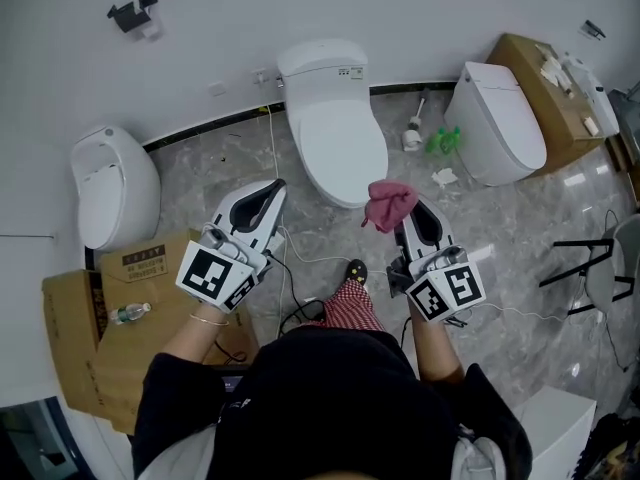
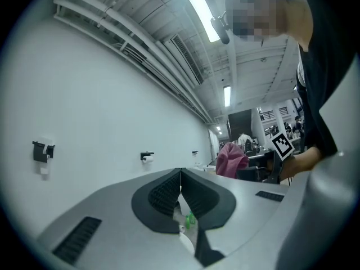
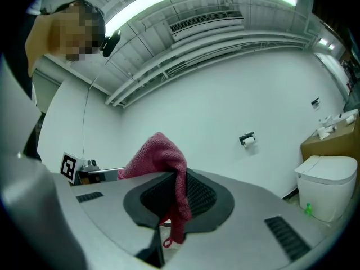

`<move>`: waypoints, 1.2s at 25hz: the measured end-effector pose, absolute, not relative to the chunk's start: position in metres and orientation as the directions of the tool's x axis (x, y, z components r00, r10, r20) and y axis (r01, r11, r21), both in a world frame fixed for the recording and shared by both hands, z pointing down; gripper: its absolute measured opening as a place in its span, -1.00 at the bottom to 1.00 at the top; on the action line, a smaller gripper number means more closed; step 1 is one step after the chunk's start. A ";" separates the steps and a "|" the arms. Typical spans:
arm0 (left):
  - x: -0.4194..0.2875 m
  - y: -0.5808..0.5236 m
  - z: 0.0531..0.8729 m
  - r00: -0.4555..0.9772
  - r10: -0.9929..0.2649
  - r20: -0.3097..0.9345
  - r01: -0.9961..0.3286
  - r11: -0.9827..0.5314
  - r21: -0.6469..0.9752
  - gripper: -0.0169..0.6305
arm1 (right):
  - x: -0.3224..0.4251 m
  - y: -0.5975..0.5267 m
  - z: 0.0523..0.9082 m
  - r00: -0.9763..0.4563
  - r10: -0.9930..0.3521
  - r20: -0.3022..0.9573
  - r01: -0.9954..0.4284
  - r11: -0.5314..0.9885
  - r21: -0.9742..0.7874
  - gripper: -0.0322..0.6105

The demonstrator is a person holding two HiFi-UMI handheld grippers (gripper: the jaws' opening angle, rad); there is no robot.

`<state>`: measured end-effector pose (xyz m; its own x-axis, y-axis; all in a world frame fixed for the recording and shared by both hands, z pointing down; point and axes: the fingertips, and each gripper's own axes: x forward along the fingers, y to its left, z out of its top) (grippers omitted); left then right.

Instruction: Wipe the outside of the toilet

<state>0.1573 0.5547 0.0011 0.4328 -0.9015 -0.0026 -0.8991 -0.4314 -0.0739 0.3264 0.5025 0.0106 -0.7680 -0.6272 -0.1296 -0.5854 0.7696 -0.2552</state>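
Before the toilet (image 1: 335, 128), right claw (image 1: 398, 220) clamps a pink cloth (image 1: 388, 203); left claw (image 1: 272, 190) closed.

bright, even ceiling strip light | soft shadows | fisheye-warped, dark-cornered gripper views

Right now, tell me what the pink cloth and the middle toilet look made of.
Pink cloth: likely terry or microfibre, matte, with nubbly weave and soft folds.
Middle toilet: probably glazed ceramic, smooth glossy white; its lid may be plastic.
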 end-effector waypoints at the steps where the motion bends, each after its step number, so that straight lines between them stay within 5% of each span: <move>1: 0.156 0.549 0.001 0.427 -0.904 -0.004 -0.902 -0.426 -0.072 -0.91 | 0.325 0.495 0.011 -0.770 -0.625 -0.127 -0.583 0.771 -0.258 -0.72; 30: 0.169 0.378 -0.007 0.312 -0.950 0.001 -0.946 -0.311 -0.088 -0.91 | 0.323 0.301 0.013 -0.841 -0.517 -0.161 -0.460 0.839 -0.292 -0.72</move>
